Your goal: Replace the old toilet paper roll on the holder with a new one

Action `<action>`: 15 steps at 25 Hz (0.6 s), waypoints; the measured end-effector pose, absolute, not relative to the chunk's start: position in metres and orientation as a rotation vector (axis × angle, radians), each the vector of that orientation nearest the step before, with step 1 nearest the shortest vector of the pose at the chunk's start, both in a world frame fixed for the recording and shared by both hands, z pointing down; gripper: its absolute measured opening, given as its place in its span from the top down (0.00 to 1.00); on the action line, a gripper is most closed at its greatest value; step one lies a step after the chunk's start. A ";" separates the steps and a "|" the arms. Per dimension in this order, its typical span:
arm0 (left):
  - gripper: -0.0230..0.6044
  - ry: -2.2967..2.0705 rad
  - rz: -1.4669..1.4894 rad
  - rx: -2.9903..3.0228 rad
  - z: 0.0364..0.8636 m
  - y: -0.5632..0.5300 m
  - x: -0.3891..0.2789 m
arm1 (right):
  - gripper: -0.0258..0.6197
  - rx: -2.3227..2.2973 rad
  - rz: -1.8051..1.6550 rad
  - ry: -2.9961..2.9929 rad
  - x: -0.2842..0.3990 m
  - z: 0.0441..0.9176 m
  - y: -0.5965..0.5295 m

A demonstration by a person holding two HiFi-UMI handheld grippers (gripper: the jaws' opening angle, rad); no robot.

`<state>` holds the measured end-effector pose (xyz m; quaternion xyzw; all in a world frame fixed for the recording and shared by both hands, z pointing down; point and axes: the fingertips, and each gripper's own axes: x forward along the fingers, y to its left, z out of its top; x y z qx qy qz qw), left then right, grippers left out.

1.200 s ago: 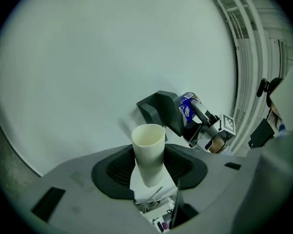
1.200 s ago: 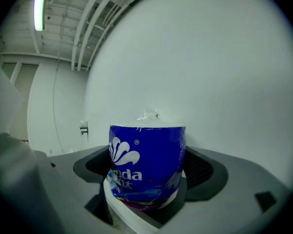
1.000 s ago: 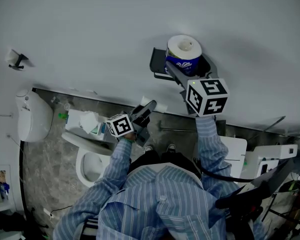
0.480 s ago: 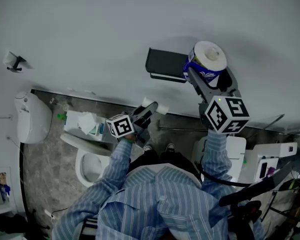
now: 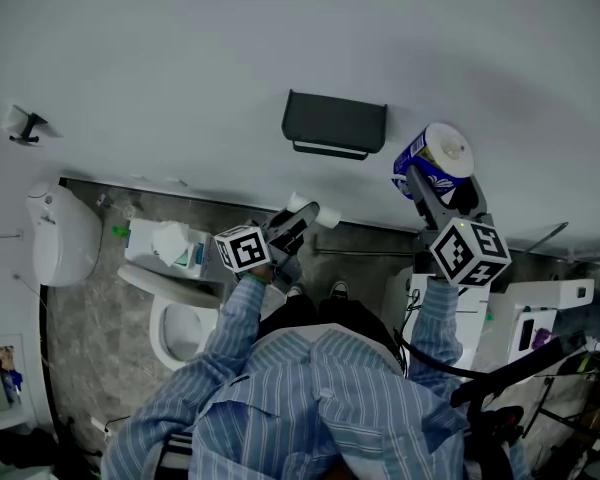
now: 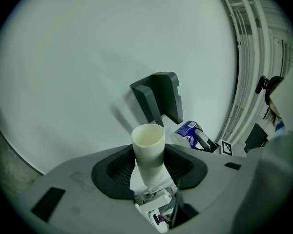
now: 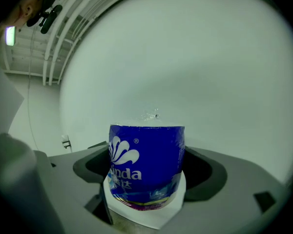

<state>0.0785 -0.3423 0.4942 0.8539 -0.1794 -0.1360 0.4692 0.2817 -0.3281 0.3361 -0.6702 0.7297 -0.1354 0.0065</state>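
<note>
We note left gripper (image 6: 149,172): fingers clamped on empty cardboard core (image 6: 148,145). Right gripper (image 7: 145,179): fingers closed on wrapped new roll (image 7: 146,162). Holder (image 5: 335,125) bare, up-left of right fingers, well apart. We judge old core removed and loading pending. Next: carry roll to holder, seat it.

holder (image 5: 335,124): dark, wall-mounted, empty | old roll (image 6: 148,152): bare pale cardboard core, stood clamped in left gripper (image 5: 298,220), low and left of holder, apart from it | new roll (image 7: 146,165): blue printed wrap, sealed, clamped in right gripper (image 5: 428,178), right of holder, clear of it
</note>
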 end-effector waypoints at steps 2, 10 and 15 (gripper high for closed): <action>0.67 -0.437 -0.329 2.093 0.495 -0.340 0.082 | 0.28 -2.086 -0.496 2.266 0.283 0.354 -0.327; 0.67 -0.438 -0.312 2.098 0.496 -0.339 0.077 | 0.28 -2.119 -0.650 2.318 0.266 0.415 -0.345; 0.67 -0.472 -0.316 2.088 0.499 -0.341 0.065 | 0.28 -2.165 -0.688 2.419 0.251 0.447 -0.350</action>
